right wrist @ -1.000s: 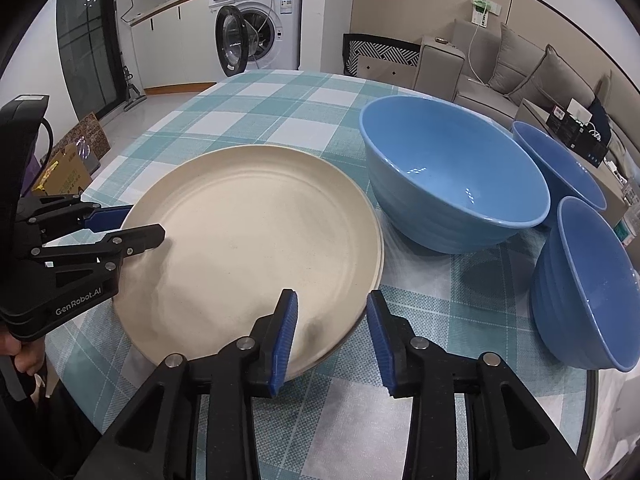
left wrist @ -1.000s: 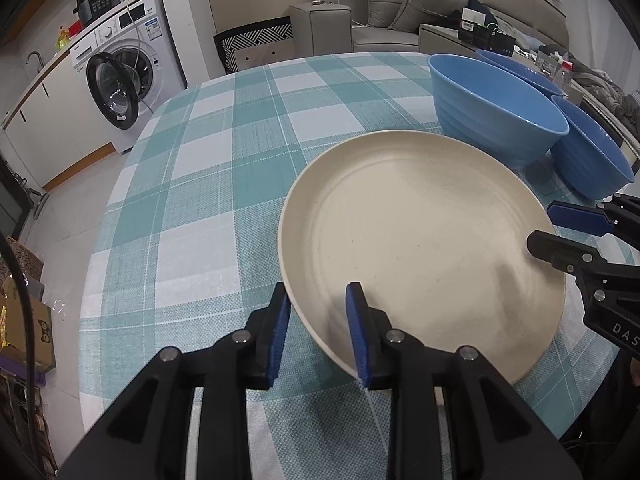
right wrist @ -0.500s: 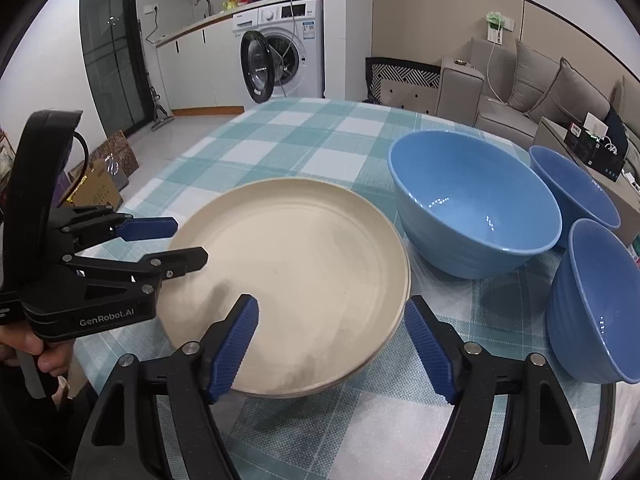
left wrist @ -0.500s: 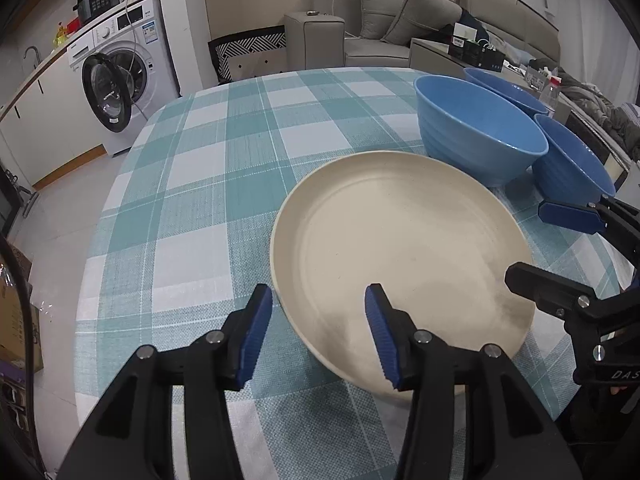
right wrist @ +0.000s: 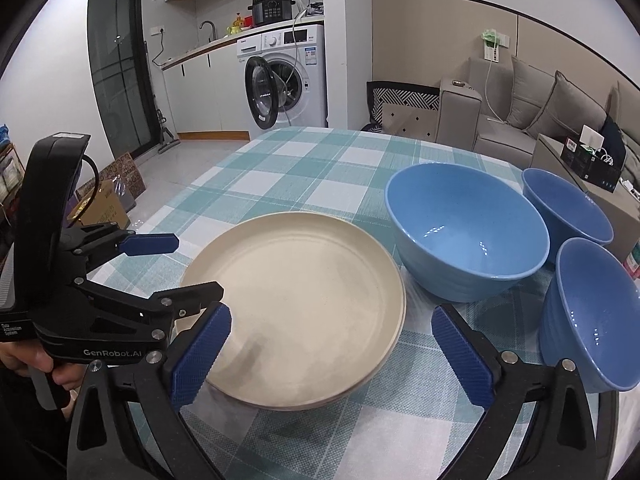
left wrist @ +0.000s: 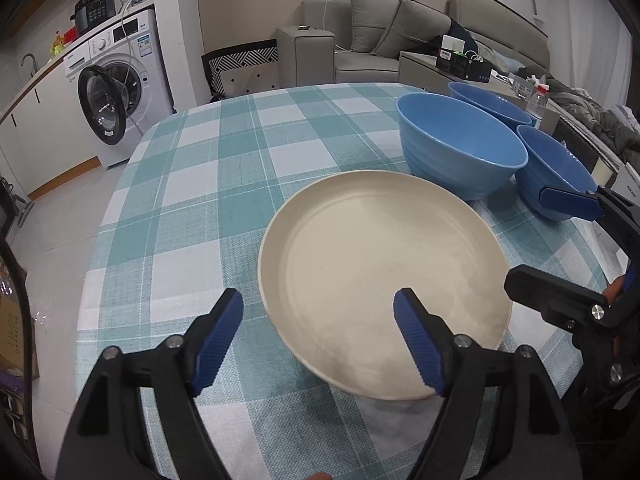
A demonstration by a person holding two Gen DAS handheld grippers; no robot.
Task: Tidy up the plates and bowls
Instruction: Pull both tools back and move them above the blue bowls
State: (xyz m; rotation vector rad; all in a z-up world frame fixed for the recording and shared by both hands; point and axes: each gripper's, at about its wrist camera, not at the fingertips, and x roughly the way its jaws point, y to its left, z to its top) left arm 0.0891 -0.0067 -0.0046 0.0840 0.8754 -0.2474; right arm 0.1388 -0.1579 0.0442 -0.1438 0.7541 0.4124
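A large cream plate (left wrist: 384, 268) lies flat on the teal checked tablecloth (left wrist: 208, 208); it also shows in the right wrist view (right wrist: 296, 312). Three blue bowls stand upright beyond it: a big one (left wrist: 460, 144) (right wrist: 468, 232) and two smaller ones (left wrist: 556, 176) (left wrist: 488, 104). My left gripper (left wrist: 320, 336) is open and empty, pulled back over the plate's near left rim. My right gripper (right wrist: 332, 356) is open and empty, above the plate's near right rim. Each gripper shows in the other's view (left wrist: 560, 240) (right wrist: 180, 264).
The table's left edge drops to a tiled floor with a washing machine (left wrist: 116, 96) and boxes (right wrist: 104, 204). A grey sofa (left wrist: 384, 40) and a side table with small items (left wrist: 464, 60) stand behind the table.
Both grippers have opened wide, let go of the plate's rim and drawn back and up. The plate now rests flat on the cloth.
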